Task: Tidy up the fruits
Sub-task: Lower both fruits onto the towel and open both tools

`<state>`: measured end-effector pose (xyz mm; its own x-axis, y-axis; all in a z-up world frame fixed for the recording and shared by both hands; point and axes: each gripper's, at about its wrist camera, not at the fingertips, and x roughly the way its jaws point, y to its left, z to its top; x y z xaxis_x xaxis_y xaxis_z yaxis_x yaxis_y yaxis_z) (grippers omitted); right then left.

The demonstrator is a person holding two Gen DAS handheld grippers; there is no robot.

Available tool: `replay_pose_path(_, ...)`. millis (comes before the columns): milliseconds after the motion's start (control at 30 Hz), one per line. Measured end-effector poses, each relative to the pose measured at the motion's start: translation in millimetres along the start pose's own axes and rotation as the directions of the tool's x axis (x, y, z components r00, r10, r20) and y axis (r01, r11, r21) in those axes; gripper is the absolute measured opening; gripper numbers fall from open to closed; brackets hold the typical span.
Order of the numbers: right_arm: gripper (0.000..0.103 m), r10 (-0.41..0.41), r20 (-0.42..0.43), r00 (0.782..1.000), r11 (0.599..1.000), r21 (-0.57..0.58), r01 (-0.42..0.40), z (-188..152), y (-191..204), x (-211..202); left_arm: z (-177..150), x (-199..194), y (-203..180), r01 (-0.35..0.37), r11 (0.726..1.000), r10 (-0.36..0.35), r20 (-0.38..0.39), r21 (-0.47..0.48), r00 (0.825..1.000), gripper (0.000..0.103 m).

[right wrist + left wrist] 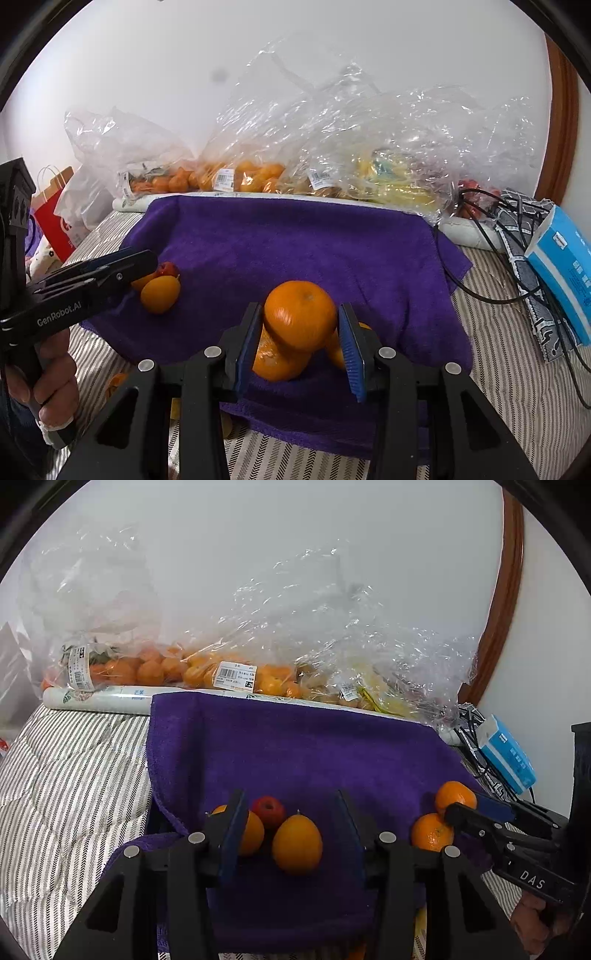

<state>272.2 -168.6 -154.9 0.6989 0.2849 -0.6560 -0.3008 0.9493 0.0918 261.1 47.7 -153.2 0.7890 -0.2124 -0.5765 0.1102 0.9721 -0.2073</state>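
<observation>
A purple towel (295, 746) is lying over a striped bed cover (66, 775), and the loose fruits are sitting on it in 2 groups. On the left group I am counting 3 pieces: 1 oval orange fruit (297, 843) in front, 1 second orange fruit (251, 832) partly hidden behind a finger, and 1 small red apple (269, 810) behind them. The left gripper (291, 834) is standing released around this group; its pads are not pressing on the oval fruit between them.

On the right group the right wrist view is showing 1 top orange (301, 314) and 1 lower orange (277, 362) under it, with a sliver of 1 more at the right pad. The right gripper (297, 339) is grasping the top orange, both blue pads touching its sides. The left wrist view is showing only 2 oranges there.

Along the wall 3 clear plastic bags (332, 147) are lying in the right wrist view, 2 of them holding many small oranges and the third something yellow. Only the right wrist view is showing the red paper bag (55, 221) and the hand (51, 376) gripping the left tool. The blue tissue pack (565, 273) and black cables (491, 288) are appearing in both views.
</observation>
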Motion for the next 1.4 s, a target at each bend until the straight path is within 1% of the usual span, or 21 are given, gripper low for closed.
replay_pose_path(100,0.042,-0.002,-0.004,1.000,1.000,0.001,0.002,0.3,-0.1,0.2,0.0,-0.3,0.6,0.001,1.000,-0.001,0.000,-0.001,1.000,0.046)
replay_pose_path(233,0.042,-0.016,0.002,1.000,1.000,-0.025,0.016,0.6,3.4,-2.7,0.2,-1.7,1.0,-0.002,1.000,0.002,0.007,-0.006,1.000,0.046)
replay_pose_path(333,0.047,-0.010,0.014,1.000,1.000,-0.023,0.011,0.8,3.3,-6.4,0.4,-4.2,1.7,-0.004,1.000,0.004,0.018,-0.011,1.000,0.046)
replay_pose_path(633,0.047,-0.023,0.037,0.999,1.000,-0.016,0.023,2.5,2.1,-11.9,-0.3,-7.0,-1.7,-0.016,1.000,0.016,0.026,0.004,1.000,0.047)
replay_pose_path(833,0.049,-0.019,0.061,0.998,1.000,-0.005,0.020,5.0,-0.1,-19.1,-2.0,-17.0,-8.9,-0.051,0.998,0.049,0.072,0.026,0.996,0.047)
replay_pose_path(1033,0.049,0.007,0.076,0.997,1.000,0.016,-0.009,8.6,2.1,-28.8,-1.8,-23.4,-10.3,-0.051,0.998,0.049,0.086,0.026,0.995,0.047)
replay_pose_path(1133,0.049,-0.002,0.076,0.997,1.000,0.008,0.001,8.9,8.0,-34.5,-1.9,-24.1,-8.5,-0.049,0.999,0.047,0.083,0.017,0.995,0.047)
replay_pose_path(1300,0.049,0.015,0.090,0.996,1.000,-0.017,-0.014,10.1,19.5,-53.7,-0.7,-27.4,-6.3,-0.040,0.999,0.040,0.087,-0.003,0.995,0.047)
replay_pose_path(1400,0.050,0.024,0.092,0.995,1.000,-0.007,-0.023,8.6,21.2,-62.5,-0.9,-29.6,-6.2,-0.038,0.999,0.039,0.092,-0.007,0.995,0.047)
